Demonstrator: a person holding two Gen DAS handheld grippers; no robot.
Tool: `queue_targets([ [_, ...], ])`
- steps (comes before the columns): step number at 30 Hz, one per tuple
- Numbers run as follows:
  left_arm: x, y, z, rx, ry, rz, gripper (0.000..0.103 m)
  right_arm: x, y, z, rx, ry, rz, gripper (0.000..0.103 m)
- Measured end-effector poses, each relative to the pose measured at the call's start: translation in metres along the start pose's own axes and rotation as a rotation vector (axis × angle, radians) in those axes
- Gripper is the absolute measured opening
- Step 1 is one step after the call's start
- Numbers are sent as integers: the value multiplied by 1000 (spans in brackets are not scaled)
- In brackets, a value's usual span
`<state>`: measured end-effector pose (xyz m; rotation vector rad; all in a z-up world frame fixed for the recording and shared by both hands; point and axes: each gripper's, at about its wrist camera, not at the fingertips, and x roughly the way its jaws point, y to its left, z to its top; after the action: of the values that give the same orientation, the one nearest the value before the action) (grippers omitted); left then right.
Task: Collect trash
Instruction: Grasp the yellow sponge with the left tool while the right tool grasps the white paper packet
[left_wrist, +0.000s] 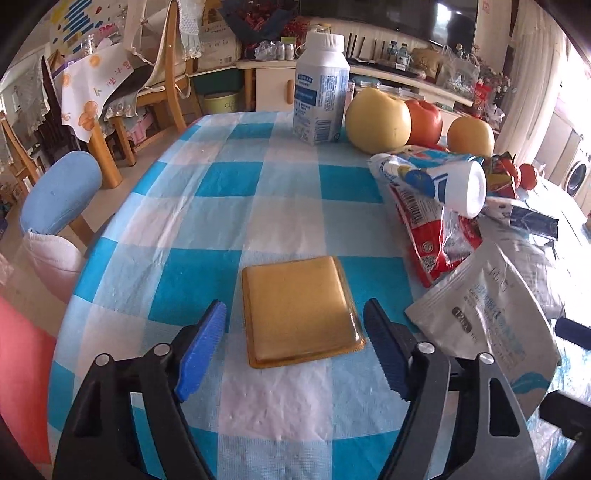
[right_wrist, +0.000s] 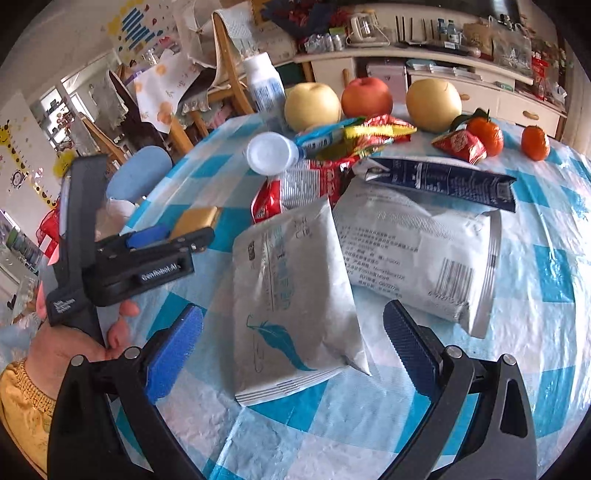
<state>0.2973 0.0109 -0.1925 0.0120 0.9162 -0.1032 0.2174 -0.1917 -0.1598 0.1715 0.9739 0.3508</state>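
Both claws stand open with nothing between their pads. Left gripper (left_wrist: 295, 347) hovers over an amber square tray (left_wrist: 301, 312), its blue fingers (left_wrist: 201, 350) on either side of the tray's near end without touching it; the right wrist view shows the same gripper side-on (right_wrist: 177, 232), held by a hand (right_wrist: 70, 347) in a yellow sleeve. Right gripper (right_wrist: 295, 354) has its jaws wide, straddling the near end of a white pouch with a teal feather (right_wrist: 291, 295), pads clear of it. Counting what lies on the blue-and-white checked tablecloth (left_wrist: 207, 177): two white pouches, the second one (right_wrist: 417, 254) lying just beside the first with a barcode showing; one dark blue flattened carton (right_wrist: 439, 179); one red-and-silver snack bag (right_wrist: 295, 184); one small bottle on its side (right_wrist: 271, 153), resting on the wrappers; one upright white bottle (left_wrist: 321, 88); one small red packet (right_wrist: 460, 144). Fruit behind the trash: two yellow pears (right_wrist: 312, 103), one red apple (right_wrist: 365, 96), two tangerines (right_wrist: 485, 134). One blue-backed chair (left_wrist: 61, 192) stands at the table's left edge.
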Motion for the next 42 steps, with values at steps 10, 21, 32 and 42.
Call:
queue_targets([
  [10, 1, 0, 2, -8, 1, 11, 65, 20, 0, -1, 47, 42, 38, 99],
  [21, -1, 8, 3, -37, 3, -9, 58, 18, -3, -1, 15, -3, -22, 48],
  [32, -12, 19, 2, -72, -19, -42, 58, 5, -5, -2, 36, -62, 50, 20],
  [42, -31, 34, 1, -116, -58, -72, 58, -14, 14, -6, -31, -133, 5, 11],
])
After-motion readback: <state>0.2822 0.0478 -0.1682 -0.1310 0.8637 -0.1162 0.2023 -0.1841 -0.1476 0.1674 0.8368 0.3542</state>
